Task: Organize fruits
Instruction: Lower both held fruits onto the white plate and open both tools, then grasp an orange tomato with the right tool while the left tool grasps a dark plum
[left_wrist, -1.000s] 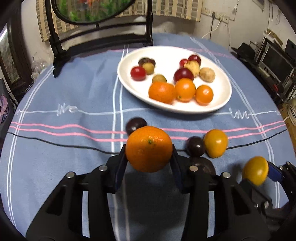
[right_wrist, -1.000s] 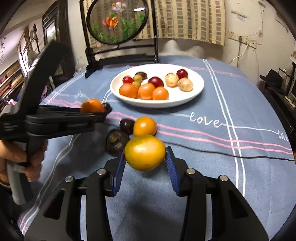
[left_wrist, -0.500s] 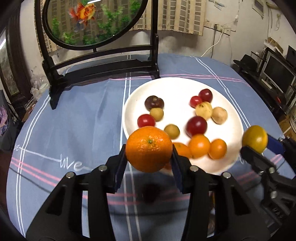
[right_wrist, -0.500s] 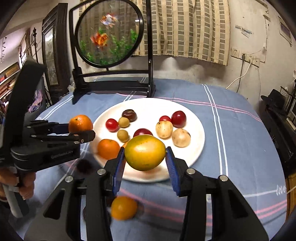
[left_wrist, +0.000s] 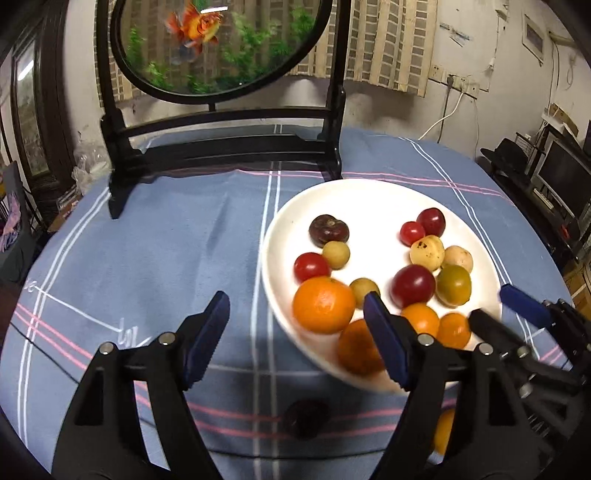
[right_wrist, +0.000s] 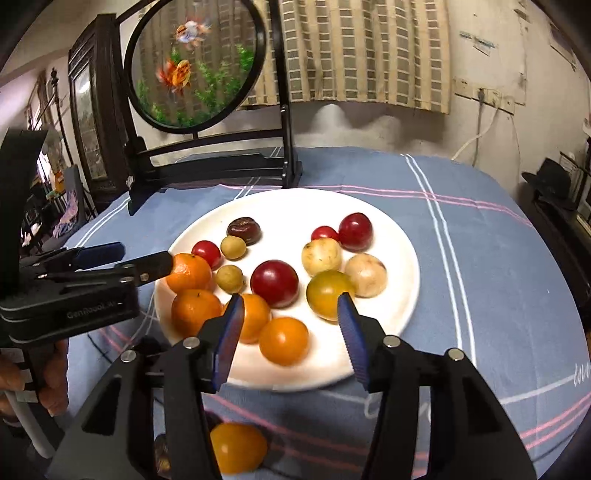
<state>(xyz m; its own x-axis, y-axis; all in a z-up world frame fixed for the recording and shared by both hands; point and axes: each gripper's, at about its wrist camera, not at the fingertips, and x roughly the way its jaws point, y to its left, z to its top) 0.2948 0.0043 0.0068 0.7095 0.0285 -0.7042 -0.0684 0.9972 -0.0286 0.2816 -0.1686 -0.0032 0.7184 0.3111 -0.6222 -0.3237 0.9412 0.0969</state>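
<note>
Left wrist view: left tongs (left_wrist: 295, 321) have just been opening, jaws wide, nothing gripped. Mandarin orange (left_wrist: 323, 305) sits lower centre on the white plate (left_wrist: 354, 199), roundish, stem dimple up, between the tips, nearer the right one.

Right wrist view: right tongs (right_wrist: 291, 319) also just opening, empty. Yellow-green fruit (right_wrist: 328, 293) rests on the plate, touching the right tip; axis unclear.
</note>
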